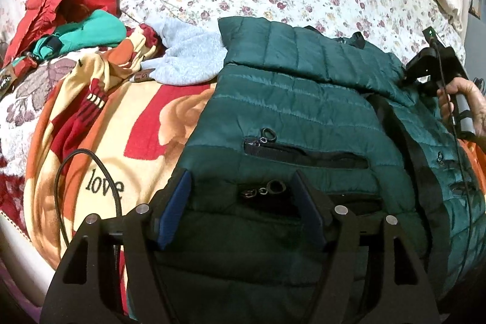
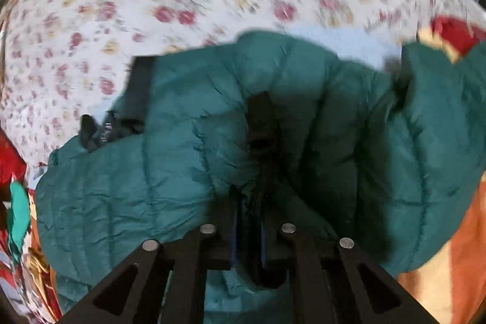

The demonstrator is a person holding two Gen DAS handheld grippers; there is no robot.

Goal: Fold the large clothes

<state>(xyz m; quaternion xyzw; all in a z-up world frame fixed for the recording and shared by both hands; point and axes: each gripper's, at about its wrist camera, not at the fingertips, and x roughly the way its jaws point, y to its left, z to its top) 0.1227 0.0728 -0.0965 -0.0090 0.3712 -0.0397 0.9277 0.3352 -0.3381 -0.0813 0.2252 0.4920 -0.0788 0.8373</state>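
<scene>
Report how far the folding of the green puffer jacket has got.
Done: one part of the green puffer jacket already lies folded across its body on the bed. In hand: the right gripper is shut on a pinch of the jacket's fabric; the left gripper hangs open over the zip-pocket end, gripping nothing. Left: finishing the folds into a compact bundle, then the other clothes piled beside it.

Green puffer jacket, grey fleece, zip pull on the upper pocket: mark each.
Green puffer jacket [image 1: 303,99]: left wrist view, quilted panel above the pockets.
Grey fleece [image 1: 185,56]: left wrist view, middle of the pale fabric.
Zip pull [image 1: 268,135]: left wrist view, black loop.
</scene>
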